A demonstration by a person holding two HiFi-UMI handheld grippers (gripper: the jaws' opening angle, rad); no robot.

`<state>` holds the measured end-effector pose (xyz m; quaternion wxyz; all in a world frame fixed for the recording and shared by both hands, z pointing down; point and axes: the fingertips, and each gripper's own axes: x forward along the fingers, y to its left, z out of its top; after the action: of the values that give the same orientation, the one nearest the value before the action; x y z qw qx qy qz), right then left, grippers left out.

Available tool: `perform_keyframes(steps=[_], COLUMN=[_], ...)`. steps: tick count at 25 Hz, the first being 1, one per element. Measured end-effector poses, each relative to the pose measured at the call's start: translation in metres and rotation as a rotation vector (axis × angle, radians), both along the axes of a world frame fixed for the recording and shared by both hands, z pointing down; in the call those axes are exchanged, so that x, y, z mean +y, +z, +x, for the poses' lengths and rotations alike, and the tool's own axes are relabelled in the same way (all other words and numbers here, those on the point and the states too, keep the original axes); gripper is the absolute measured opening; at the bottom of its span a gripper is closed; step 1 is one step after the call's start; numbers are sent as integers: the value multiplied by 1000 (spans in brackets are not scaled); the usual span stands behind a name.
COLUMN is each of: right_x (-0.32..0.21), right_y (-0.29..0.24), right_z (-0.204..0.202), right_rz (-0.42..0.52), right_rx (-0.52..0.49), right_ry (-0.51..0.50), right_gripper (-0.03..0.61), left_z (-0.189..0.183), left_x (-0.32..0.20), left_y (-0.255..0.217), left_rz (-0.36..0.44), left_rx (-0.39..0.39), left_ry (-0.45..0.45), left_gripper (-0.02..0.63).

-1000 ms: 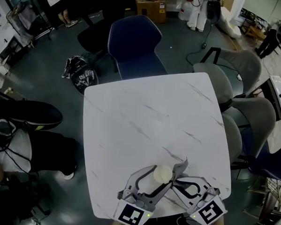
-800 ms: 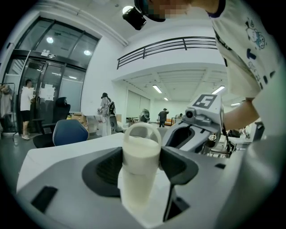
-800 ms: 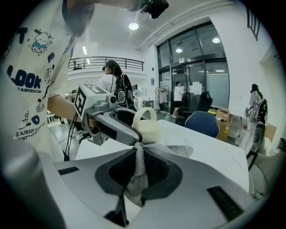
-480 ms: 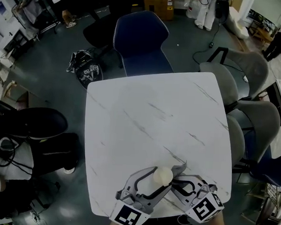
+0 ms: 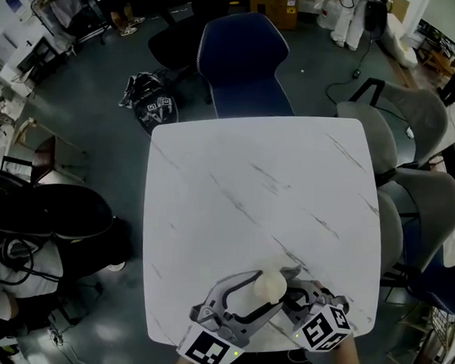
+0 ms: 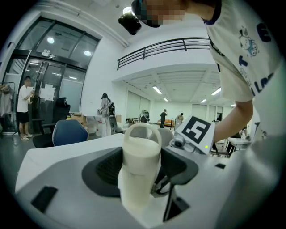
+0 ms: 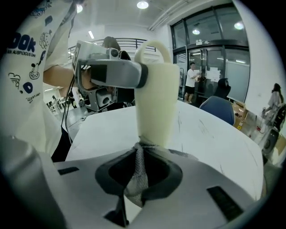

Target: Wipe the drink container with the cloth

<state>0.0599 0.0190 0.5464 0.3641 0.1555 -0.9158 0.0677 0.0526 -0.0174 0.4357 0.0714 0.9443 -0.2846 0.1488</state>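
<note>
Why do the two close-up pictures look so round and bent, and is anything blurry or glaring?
Left gripper view: wide-angle lens, so black corners and a bowed railing; the near drink container looks slightly soft. Right gripper view: same bulge, ceiling lamps glare, the cloth is sharp enough to show its weave. Head view: dim all round, only the white table bright.

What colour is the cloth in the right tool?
The cloth is grey with a fine woven mesh pattern, clearest in the right gripper view.

Head view: I see a dim room, the white table [image 5: 212,177] brightest.
Gripper views: I see fisheye curving, black corners, ceiling lamps [image 7: 142,5] glaring.
</note>
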Motion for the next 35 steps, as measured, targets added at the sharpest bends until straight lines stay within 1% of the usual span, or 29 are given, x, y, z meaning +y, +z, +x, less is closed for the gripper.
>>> perform_keyframes(steps=[4, 8, 10, 12, 15, 17, 21, 27, 35], right_x=[-3, -13, -18, -25, -35, -40, -42, -49, -51], right_y=[13, 14, 5, -10, -38, -53, -70, -86, -57], right_z=[2, 9, 13, 16, 17, 17, 14, 12, 15], right_rz=[-15, 7, 25, 44, 76, 96, 133, 182, 125], right_rx=[16, 24, -1, -46, -111, -130, -134, -136, -87], right_ry=[27, 48, 63, 88, 118, 121, 86, 61, 51], right_gripper=[51, 51, 51, 51, 51, 51, 51, 51, 51], left_z=[-1, -1, -1, -2, -1, 0, 0, 0, 2], left_x=[1, 2, 3, 5, 7, 9, 12, 14, 14], left_y=[-3, -2, 0, 1, 0, -1, 0, 3, 9], left_rz=[8, 11, 11, 4, 0, 8, 8, 0, 1], left_rx=[-4, -12, -14, -19, -30, -37, -58, -91, -94], left_ry=[10, 18, 21, 28, 52, 75, 134, 269, 440], left_gripper=[275, 275, 275, 275, 275, 274, 275, 275, 275])
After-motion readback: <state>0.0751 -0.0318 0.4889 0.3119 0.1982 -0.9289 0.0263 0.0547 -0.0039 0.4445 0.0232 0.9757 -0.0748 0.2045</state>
